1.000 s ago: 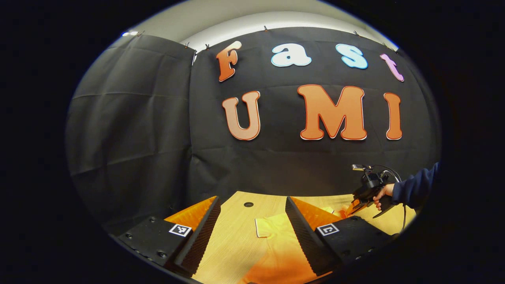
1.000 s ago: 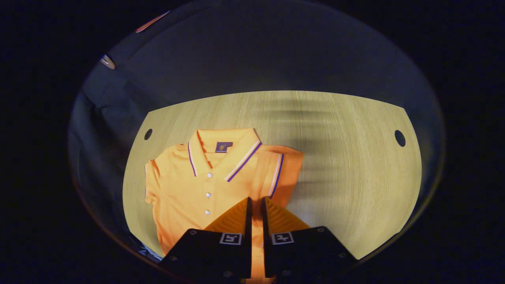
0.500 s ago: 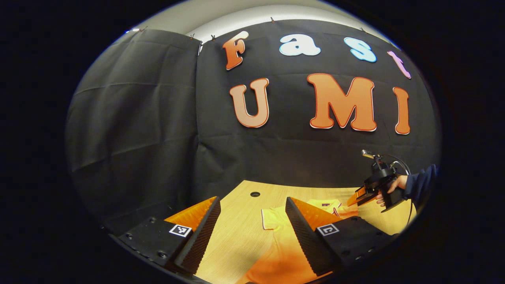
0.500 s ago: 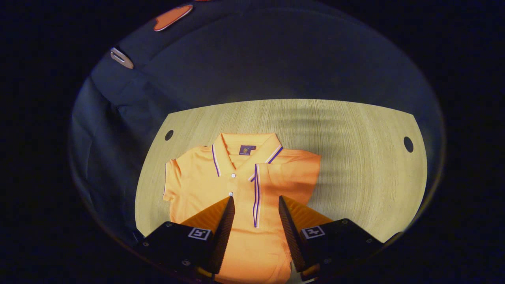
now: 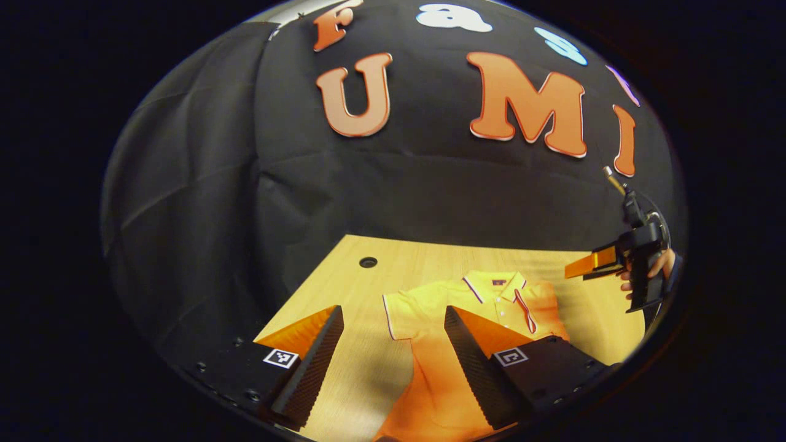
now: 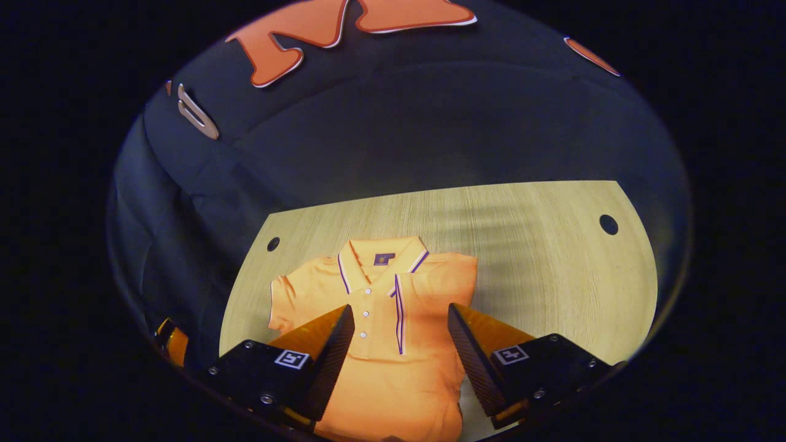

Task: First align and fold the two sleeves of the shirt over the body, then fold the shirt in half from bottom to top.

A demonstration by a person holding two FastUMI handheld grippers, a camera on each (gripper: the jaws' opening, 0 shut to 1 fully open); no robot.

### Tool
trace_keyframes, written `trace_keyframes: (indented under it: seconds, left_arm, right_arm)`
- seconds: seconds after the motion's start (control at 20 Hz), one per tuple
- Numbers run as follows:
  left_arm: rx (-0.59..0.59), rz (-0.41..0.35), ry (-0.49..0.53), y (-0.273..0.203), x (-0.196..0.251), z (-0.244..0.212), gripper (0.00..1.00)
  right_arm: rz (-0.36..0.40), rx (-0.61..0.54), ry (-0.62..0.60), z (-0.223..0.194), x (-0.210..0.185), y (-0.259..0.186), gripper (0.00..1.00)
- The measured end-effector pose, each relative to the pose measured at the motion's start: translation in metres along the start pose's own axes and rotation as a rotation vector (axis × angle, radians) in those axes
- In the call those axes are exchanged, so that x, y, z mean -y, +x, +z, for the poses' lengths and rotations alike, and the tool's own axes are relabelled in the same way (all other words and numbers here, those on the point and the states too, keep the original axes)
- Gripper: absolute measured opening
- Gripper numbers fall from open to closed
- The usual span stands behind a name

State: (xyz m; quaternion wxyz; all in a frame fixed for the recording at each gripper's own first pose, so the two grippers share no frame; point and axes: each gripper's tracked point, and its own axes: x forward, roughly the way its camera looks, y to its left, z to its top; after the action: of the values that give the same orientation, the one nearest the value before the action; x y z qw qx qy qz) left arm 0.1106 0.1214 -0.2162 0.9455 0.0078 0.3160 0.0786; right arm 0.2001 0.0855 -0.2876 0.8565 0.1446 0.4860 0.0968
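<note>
Right tongs (image 6: 399, 344) spread wide, holding nothing, above the polo shirt's (image 6: 393, 344) body. Left tongs (image 5: 393, 356) likewise released, over the shirt's left side.

Risk, as I judge it: the folded right sleeve (image 6: 439, 285) lies loose and could slide open if the fabric drags. The left sleeve (image 5: 402, 310) is still spread.

Orange polo, striped collar, flat on the wooden desk (image 6: 552, 270), near its left half.

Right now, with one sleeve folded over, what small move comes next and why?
Probably bring the open left claw down to the flat sleeve and pinch its cuff: that sleeve lies spread on the table, while the other already lies across the shirt.
</note>
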Motion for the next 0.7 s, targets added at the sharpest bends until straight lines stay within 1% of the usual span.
trace_keyframes:
  seconds: [0.15,0.25,0.35,0.5,0.7]
  left_arm:
    - [-0.103,-0.064,0.002,0.049,0.008,-0.011,0.99]
    - [-0.166,-0.084,0.008,0.072,0.009,-0.023,0.99]
    - [-0.227,-0.089,0.017,0.101,0.01,-0.033,1.0]
    - [-0.331,-0.1,-0.031,0.134,0.005,-0.046,0.99]
    - [-0.44,-0.076,-0.033,0.168,-0.003,-0.058,0.99]
  right_arm:
    - [-0.049,0.039,0.01,-0.002,0.008,-0.017,0.94]
    - [-0.068,0.055,0.028,-0.002,0.009,-0.023,0.95]
    - [-0.073,0.071,0.036,-0.001,0.008,-0.031,0.96]
    - [-0.09,0.107,0.016,0.003,0.008,-0.043,0.96]
    - [-0.11,0.16,-0.013,0.006,0.007,-0.064,0.97]
